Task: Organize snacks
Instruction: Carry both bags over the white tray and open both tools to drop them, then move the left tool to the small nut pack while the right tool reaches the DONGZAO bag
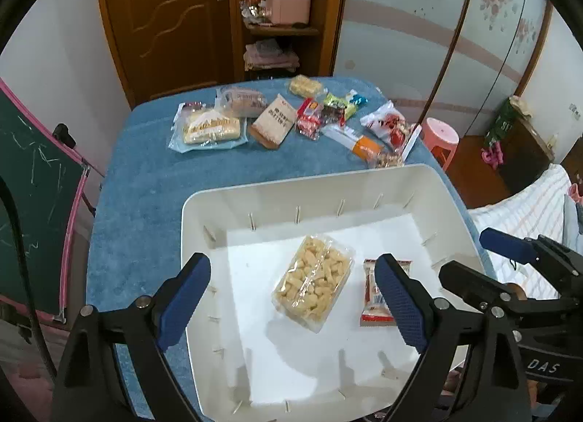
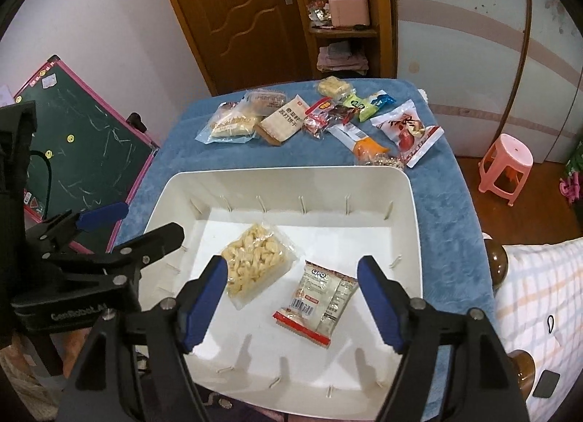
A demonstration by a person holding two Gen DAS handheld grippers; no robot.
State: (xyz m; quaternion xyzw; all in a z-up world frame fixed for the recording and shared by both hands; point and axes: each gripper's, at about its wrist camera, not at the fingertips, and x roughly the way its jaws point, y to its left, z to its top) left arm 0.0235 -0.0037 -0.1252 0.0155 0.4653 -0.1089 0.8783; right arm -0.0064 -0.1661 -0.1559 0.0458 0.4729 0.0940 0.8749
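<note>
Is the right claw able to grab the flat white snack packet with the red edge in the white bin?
Probably yes. The right claw hangs open above the flat white snack packet with the red edge, nothing covering it in the white bin.

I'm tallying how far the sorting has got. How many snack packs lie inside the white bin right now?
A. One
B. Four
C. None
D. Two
D: the white bin holds only the clear pack of pale puffs and a flat red-and-white packet; the other snacks lie on the blue cloth.
</note>
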